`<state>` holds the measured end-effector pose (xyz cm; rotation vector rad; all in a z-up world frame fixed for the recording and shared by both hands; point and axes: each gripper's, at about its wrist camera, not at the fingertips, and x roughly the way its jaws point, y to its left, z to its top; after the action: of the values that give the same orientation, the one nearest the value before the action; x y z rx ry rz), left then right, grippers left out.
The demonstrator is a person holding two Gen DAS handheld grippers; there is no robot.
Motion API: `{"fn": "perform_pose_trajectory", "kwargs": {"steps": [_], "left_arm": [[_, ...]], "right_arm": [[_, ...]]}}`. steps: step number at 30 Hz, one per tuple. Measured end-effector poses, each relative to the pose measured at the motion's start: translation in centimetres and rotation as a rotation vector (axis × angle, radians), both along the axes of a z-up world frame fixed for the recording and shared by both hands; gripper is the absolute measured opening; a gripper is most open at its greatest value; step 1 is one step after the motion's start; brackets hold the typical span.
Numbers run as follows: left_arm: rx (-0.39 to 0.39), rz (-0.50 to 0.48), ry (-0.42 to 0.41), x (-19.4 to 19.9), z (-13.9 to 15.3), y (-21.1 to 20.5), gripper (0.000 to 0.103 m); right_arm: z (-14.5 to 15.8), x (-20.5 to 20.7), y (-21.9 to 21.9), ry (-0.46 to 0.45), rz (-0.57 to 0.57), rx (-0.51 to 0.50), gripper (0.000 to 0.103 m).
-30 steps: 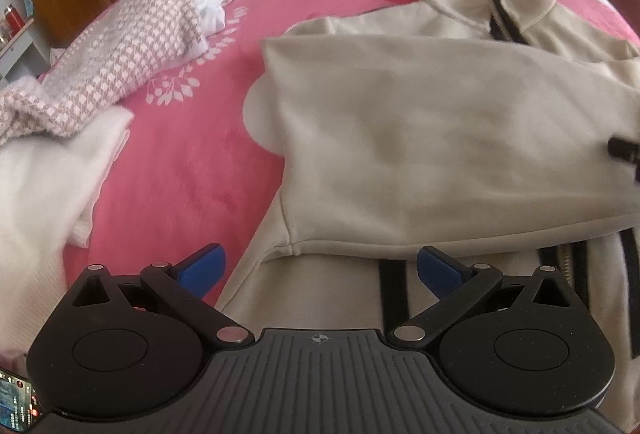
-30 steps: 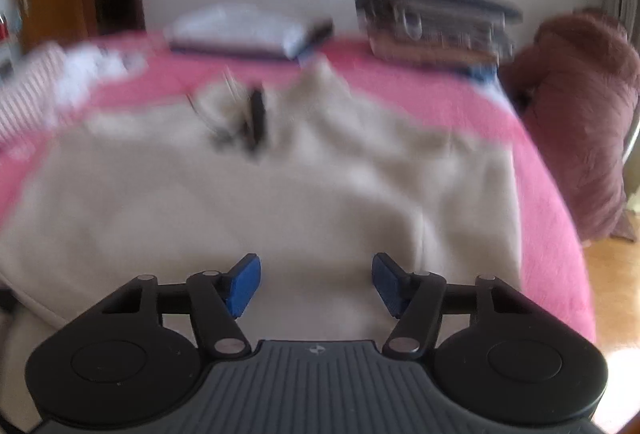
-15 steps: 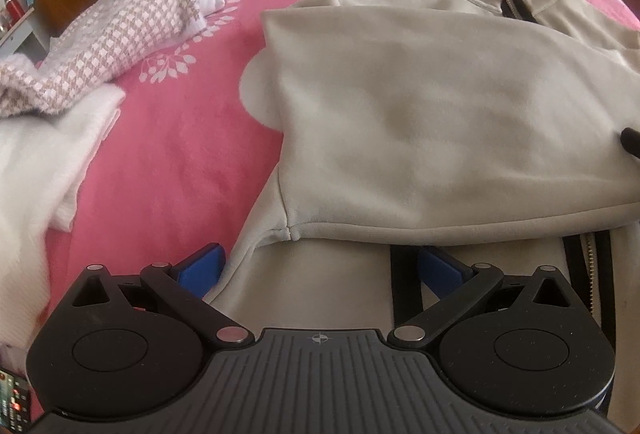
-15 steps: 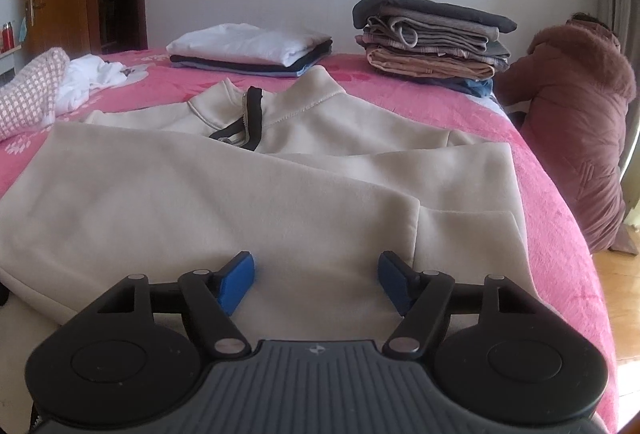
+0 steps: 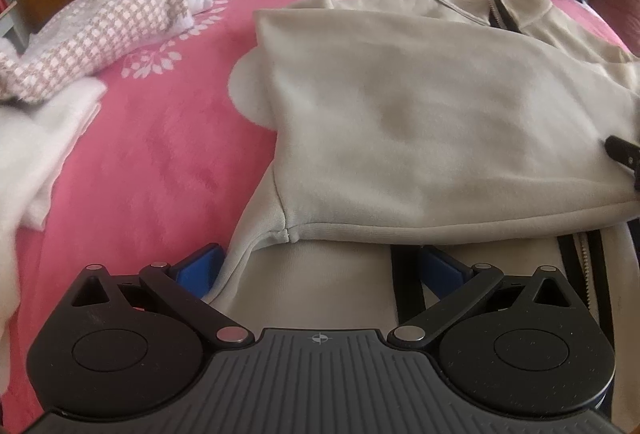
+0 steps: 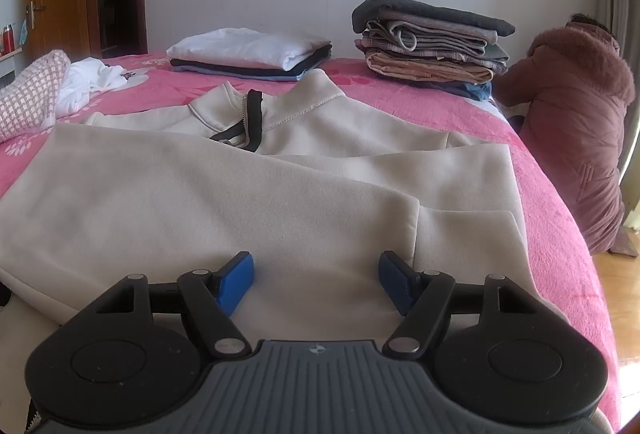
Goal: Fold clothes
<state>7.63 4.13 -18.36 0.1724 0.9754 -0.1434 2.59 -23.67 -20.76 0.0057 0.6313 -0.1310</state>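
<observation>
A beige zip jacket lies spread on the pink bed, one side folded across its front. Its collar and black zipper point towards the far wall. My left gripper is open and low over the jacket's near left corner. The left pad sits at the cloth's edge and the right pad beside a black stripe just below the folded hem. My right gripper is open above the jacket near its right side, and no cloth is pinched between its pads.
Two stacks of folded clothes stand at the far end of the bed. A checked garment and white clothes lie loose on the left. A person in a brownish-pink coat crouches beside the bed's right edge.
The right wrist view was blurred a second ago and is sharp now, and its pads stand a little wider apart. The left gripper has hardly shifted over the jacket's corner.
</observation>
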Motion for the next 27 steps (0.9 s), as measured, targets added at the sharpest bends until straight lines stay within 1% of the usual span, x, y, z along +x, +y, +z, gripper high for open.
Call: {"fn": "perform_pose_trajectory", "kwargs": {"steps": [5,8,17,22,23,25,27], "left_arm": [[-0.025,0.000,0.010,0.1,0.0,0.4,0.103],[-0.025,-0.002,0.005,0.0,0.0,0.4,0.103],[0.000,-0.001,-0.011,-0.2,0.1,0.1,0.103],[0.016,-0.023,-0.010,-0.4,1.1,0.2,0.103],[0.010,-0.028,0.000,-0.5,1.3,0.3,0.103],[-0.038,-0.028,0.020,-0.6,2.1,1.1,0.103],[-0.090,-0.015,0.015,-0.7,3.2,2.0,0.103]], "right_arm": [[0.0,0.0,0.1,-0.002,-0.001,-0.001,0.072],[0.0,0.0,0.1,-0.003,-0.001,-0.002,0.073],[-0.1,-0.2,0.1,-0.006,-0.002,0.001,0.073],[0.0,-0.1,0.0,0.001,0.003,0.003,0.073],[0.0,0.0,0.0,0.005,0.005,0.002,0.074],[0.0,0.1,0.0,0.014,0.012,0.000,0.074],[0.2,0.3,0.0,0.030,0.023,-0.008,0.074]]}}
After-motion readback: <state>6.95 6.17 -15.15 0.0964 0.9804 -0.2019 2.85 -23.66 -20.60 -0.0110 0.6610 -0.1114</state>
